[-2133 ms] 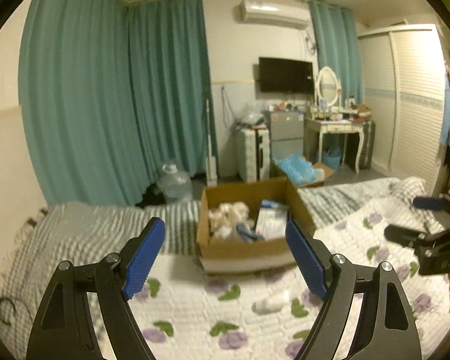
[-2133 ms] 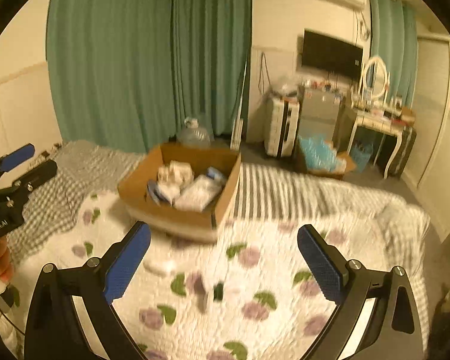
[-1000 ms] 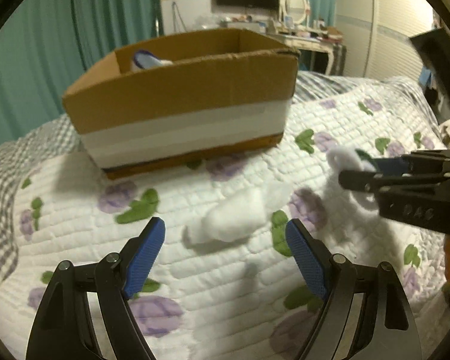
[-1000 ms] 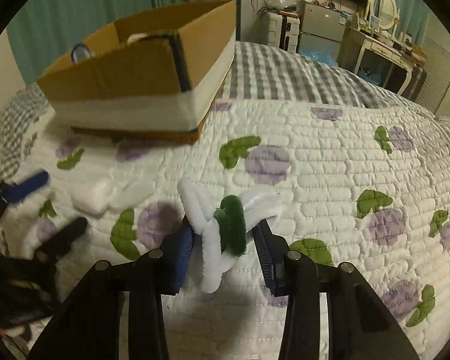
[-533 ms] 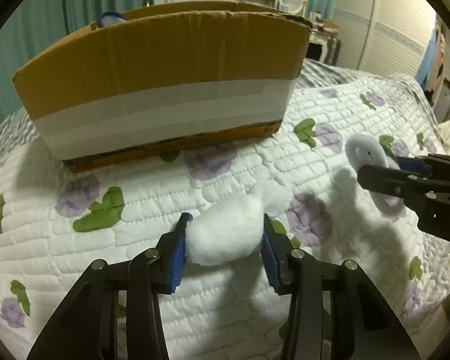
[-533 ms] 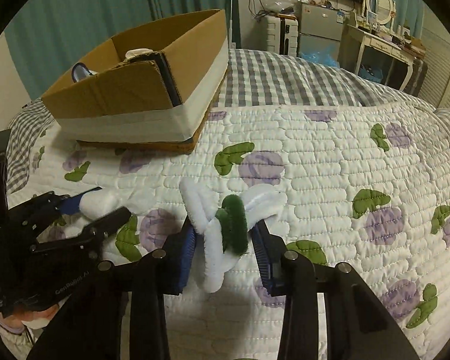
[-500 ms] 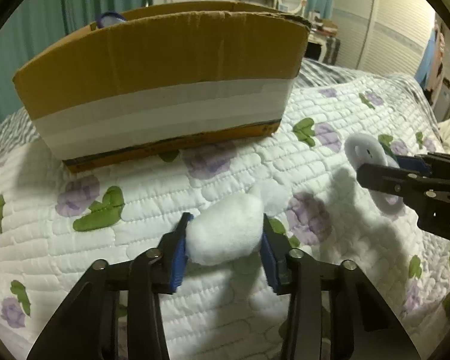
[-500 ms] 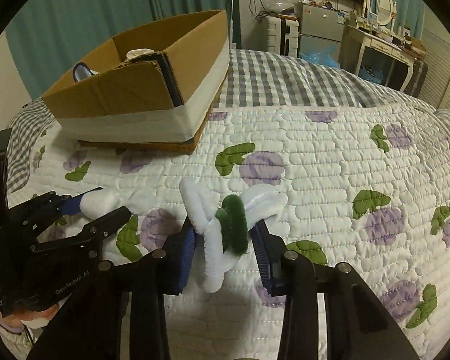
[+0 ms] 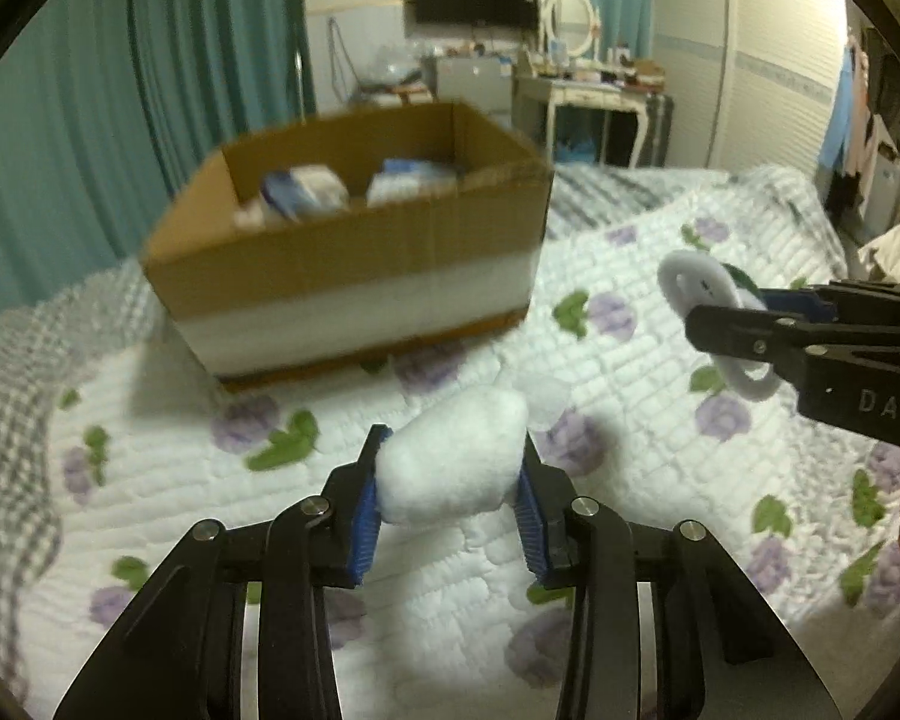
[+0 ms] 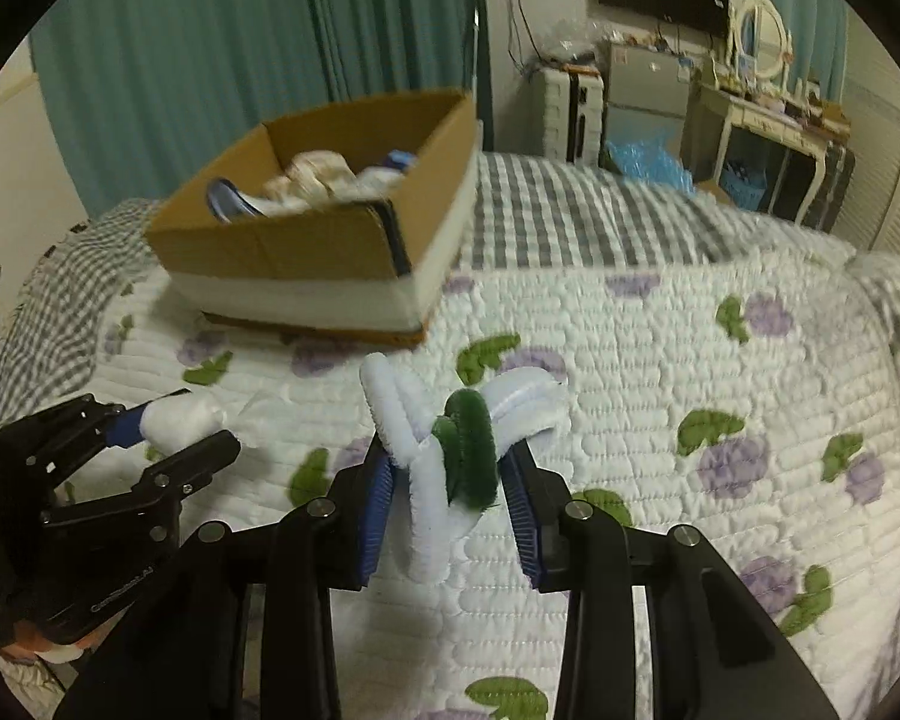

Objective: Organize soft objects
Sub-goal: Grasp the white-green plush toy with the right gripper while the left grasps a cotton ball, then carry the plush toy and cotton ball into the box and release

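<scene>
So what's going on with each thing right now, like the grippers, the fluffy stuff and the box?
Left gripper: shut on the cotton ball.
Cotton ball: squeezed between the blue pads, lifted off the quilt.
Right gripper: shut on the fuzzy wire bundle.
Fuzzy wire bundle: white and green, held above the quilt.
Cardboard box: open on top, sitting on the quilt, things already inside.
Quilt: spread flat on the bed.

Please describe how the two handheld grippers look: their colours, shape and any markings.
Both grippers, left gripper and right gripper, have matte black angular frames with silver screws and ribbed blue finger pads. White lettering marks their sides; only "DAS" is readable on the right one.
</scene>
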Motion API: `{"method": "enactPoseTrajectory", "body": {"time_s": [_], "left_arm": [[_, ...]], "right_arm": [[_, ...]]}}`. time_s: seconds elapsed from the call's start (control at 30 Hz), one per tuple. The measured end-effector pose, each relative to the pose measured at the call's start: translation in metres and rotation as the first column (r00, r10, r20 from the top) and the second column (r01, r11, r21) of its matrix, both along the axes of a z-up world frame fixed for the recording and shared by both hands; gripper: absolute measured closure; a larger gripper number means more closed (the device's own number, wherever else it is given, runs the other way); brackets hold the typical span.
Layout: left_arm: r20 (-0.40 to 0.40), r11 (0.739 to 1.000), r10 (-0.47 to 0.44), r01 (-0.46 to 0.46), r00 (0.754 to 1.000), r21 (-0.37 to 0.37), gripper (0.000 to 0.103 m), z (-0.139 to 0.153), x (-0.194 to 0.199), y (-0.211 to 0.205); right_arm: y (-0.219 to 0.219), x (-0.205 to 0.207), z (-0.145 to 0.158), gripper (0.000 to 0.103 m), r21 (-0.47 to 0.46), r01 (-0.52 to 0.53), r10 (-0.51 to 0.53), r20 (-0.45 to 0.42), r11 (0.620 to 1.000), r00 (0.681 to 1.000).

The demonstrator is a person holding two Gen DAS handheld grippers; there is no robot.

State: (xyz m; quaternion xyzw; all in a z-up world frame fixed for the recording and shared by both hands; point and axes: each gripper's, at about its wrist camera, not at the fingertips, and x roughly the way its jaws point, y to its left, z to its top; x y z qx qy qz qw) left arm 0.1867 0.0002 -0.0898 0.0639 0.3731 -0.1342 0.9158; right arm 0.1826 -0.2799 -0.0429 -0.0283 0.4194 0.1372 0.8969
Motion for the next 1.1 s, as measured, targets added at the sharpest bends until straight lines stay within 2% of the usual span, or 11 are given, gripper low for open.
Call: {"method": "enactPoseTrajectory", "body": {"time_s": [0.37,0.5,0.67,0.9,1.03,1.1], "left_arm": [[0.171,0.998,0.04,-0.046,0.984,0.033,0.066,0.081,-0.018,0.013],[0.224,0.998,0.046,-0.057,0.974,0.04,0.066,0.108,-0.018,0.021],[0.265,0.997,0.062,-0.072,0.962,0.029,0.066,0.132,0.0,0.031],[0.251,0.993,0.109,-0.114,0.962,0.006,0.065,0.138,0.066,0.046],[0.233,0.992,0.123,-0.122,0.965,-0.019,0.065,0.129,0.107,0.052],[0.22,0.992,0.126,-0.128,0.967,-0.006,0.065,0.119,0.126,0.05]], "right_arm": [[0.021,-0.032,0.087,0.068,0.005,-0.058,0.057,0.15,0.998,0.987],[0.033,-0.032,0.116,0.068,0.003,-0.088,0.086,0.198,0.996,0.977],[0.046,-0.016,0.152,0.068,0.014,-0.115,0.108,0.26,0.993,0.96],[0.071,0.029,0.183,0.068,0.01,-0.157,0.147,0.306,0.988,0.941],[0.089,0.074,0.175,0.068,0.023,-0.165,0.152,0.282,0.986,0.947],[0.094,0.094,0.167,0.068,0.028,-0.165,0.152,0.268,0.986,0.951]]}}
